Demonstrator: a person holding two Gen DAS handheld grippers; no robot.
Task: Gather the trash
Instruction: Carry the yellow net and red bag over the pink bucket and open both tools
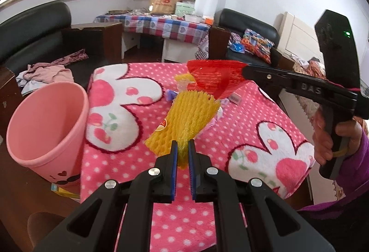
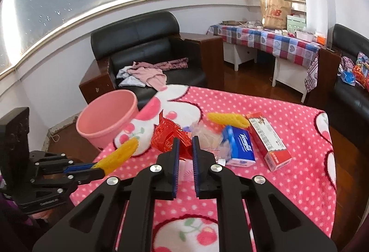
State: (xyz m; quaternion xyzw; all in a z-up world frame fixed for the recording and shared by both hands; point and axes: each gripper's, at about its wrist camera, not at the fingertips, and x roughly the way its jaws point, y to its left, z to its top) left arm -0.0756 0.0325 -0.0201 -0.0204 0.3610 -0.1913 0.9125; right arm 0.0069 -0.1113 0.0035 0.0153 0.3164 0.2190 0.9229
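Trash pickup in hand, both grippers loaded. My left gripper (image 1: pixel 182 148) has its jaws clenched on a yellow foam net sleeve (image 1: pixel 184 118), held off the pink dotted blanket (image 1: pixel 230 127) that covers the worktop. My right gripper (image 2: pixel 184 146) grips a red crinkled wrapper (image 2: pixel 169 136), jaws closed on it; from the left wrist view the wrapper hangs lifted past the sleeve. Landmark: pink bin (image 2: pixel 108 118), standing just off the blanket's edge, mouth open and tipped toward the worktop, nothing visible inside. Sleeve sits nearer the bin than the wrapper does. Next move, as I judge it: swing the left load over the bin mouth and release, then follow with the right; the light sleeve may cling to the pads, so let go well inside the rim. Remaining litter, farther from the bin than the wrapper: a second yellow sleeve (image 2: pixel 228 119), a clear crumpled bag (image 2: pixel 207 134), a blue tissue pack (image 2: pixel 239 146), a red carton (image 2: pixel 267 141). Room: black armchair (image 2: pixel 147 49) behind the bin with clothes on it, checked-cloth table (image 2: pixel 265 40) beyond.
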